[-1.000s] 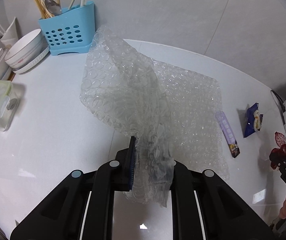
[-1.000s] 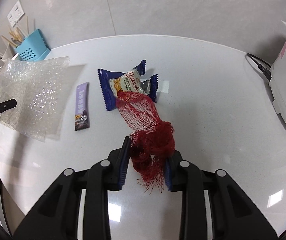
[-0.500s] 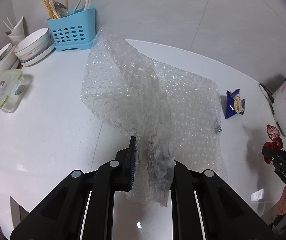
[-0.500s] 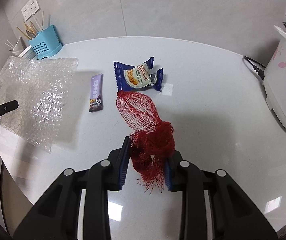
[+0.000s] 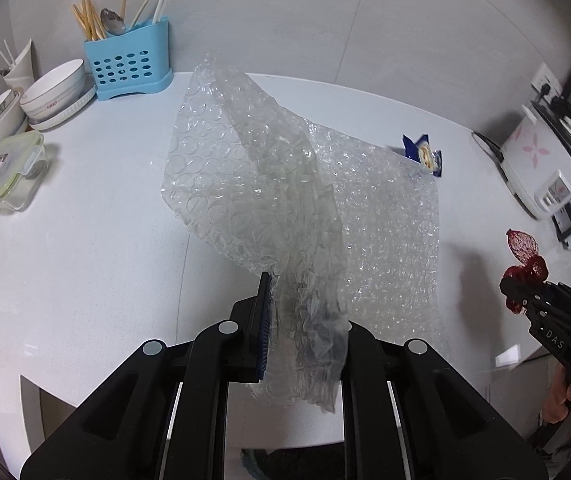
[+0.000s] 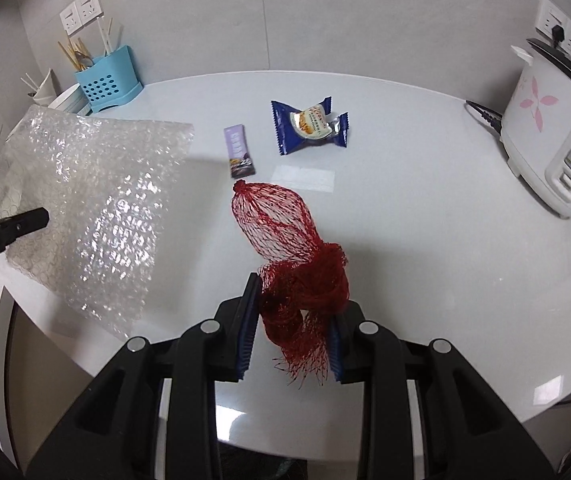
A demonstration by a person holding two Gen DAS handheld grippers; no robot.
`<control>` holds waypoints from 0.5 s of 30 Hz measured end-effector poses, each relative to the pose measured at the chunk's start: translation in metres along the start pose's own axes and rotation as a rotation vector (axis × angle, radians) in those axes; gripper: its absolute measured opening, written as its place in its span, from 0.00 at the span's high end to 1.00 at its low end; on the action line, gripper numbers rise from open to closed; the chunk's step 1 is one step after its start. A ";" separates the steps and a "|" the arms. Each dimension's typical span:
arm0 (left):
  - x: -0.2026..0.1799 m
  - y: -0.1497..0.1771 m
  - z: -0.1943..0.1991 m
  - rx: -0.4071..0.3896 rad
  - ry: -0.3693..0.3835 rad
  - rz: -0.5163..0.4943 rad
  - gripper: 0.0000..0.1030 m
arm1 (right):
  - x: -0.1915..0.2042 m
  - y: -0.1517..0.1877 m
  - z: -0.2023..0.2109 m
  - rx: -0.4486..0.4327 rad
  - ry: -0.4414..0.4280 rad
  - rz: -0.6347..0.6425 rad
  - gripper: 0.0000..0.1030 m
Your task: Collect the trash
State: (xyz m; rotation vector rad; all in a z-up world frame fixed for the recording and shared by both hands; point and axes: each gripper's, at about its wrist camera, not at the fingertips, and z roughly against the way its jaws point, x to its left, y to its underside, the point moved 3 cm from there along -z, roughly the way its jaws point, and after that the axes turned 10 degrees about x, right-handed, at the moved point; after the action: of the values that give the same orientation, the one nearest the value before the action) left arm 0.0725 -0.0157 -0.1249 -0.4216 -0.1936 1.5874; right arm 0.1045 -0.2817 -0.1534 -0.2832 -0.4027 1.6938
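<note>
A: What's at the far left?
B: Stacked bowls (image 5: 55, 92), a lidded container (image 5: 7, 170), a blue utensil holder (image 6: 105, 82). Then the left gripper (image 5: 303, 322), pinching a bubble wrap sheet (image 5: 269, 200) that hangs above the white table (image 6: 425, 220) and screens part of it.

A: And rightward?
B: A purple sachet (image 6: 239, 156) and blue snack wrapper (image 6: 309, 126) on the table, well apart from the right gripper (image 6: 291, 330), clamped on a red mesh bag (image 6: 285, 240). A rice cooker (image 6: 545, 136) against the grey wall.
</note>
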 end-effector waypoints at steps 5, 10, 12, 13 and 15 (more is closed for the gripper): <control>0.005 0.025 0.008 0.002 0.023 -0.013 0.88 | 0.017 0.026 0.009 -0.002 0.004 -0.005 0.73; 0.011 0.050 0.015 0.002 0.041 -0.020 0.88 | 0.029 0.051 0.017 -0.003 0.003 -0.017 0.73; 0.014 0.060 0.018 0.003 0.047 -0.023 0.88 | 0.033 0.060 0.018 -0.002 -0.001 -0.020 0.73; 0.014 0.064 0.020 0.003 0.048 -0.026 0.88 | 0.037 0.066 0.019 -0.001 -0.002 -0.020 0.73; 0.015 0.075 0.023 0.004 0.047 -0.039 0.88 | 0.041 0.075 0.020 0.000 -0.006 -0.019 0.73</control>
State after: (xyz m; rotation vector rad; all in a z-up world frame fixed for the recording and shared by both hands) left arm -0.0064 -0.0032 -0.1342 -0.4491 -0.1618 1.5377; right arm 0.0227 -0.2528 -0.1647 -0.2738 -0.4087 1.6759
